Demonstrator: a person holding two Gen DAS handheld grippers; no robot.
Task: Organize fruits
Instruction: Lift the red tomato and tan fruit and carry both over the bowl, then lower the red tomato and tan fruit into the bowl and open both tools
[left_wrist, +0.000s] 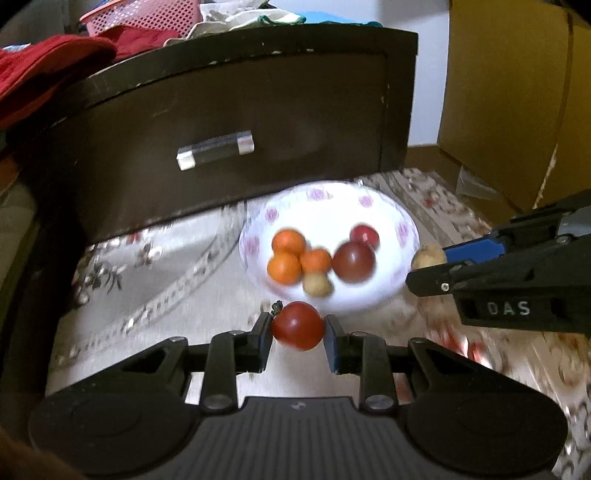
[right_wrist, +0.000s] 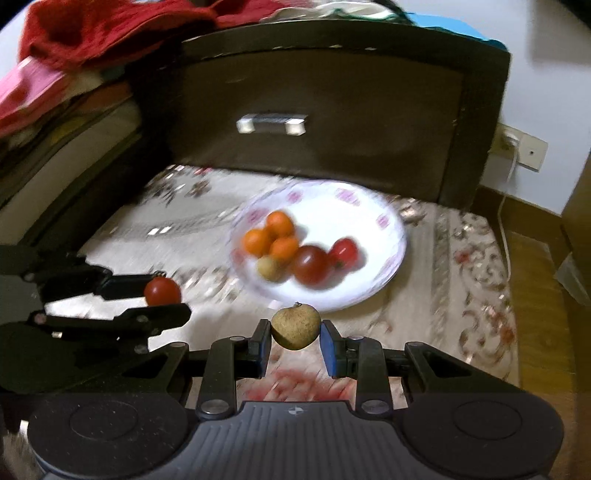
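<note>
- The left gripper (left_wrist: 298, 326) is clamped on a small red tomato (left_wrist: 298, 325), a pad on each flank and the green stem (left_wrist: 276, 307) poking out at the upper left; it hangs above the patterned cloth (left_wrist: 147, 288), just short of the bowl.
- The right gripper (right_wrist: 295, 329) is pinched on a brownish, rough-skinned fruit (right_wrist: 295, 328), possibly a longan, though motion blur makes that a guess. It too sits in the air near the bowl's front rim.
- The white flowered bowl (left_wrist: 404, 229) holds three small orange fruits (left_wrist: 283, 267), two more tomatoes and another brown one, all loosely touching.
- The tomato looks light, smooth and thin-skinned; I'd expect it to slip or split under a hard squeeze, so a gentle hold across its widest part, as now, seems right.
- The brown fruit looks firmer, with a drier shell that should grip better, but it is small and round enough to roll once set down.
</note>
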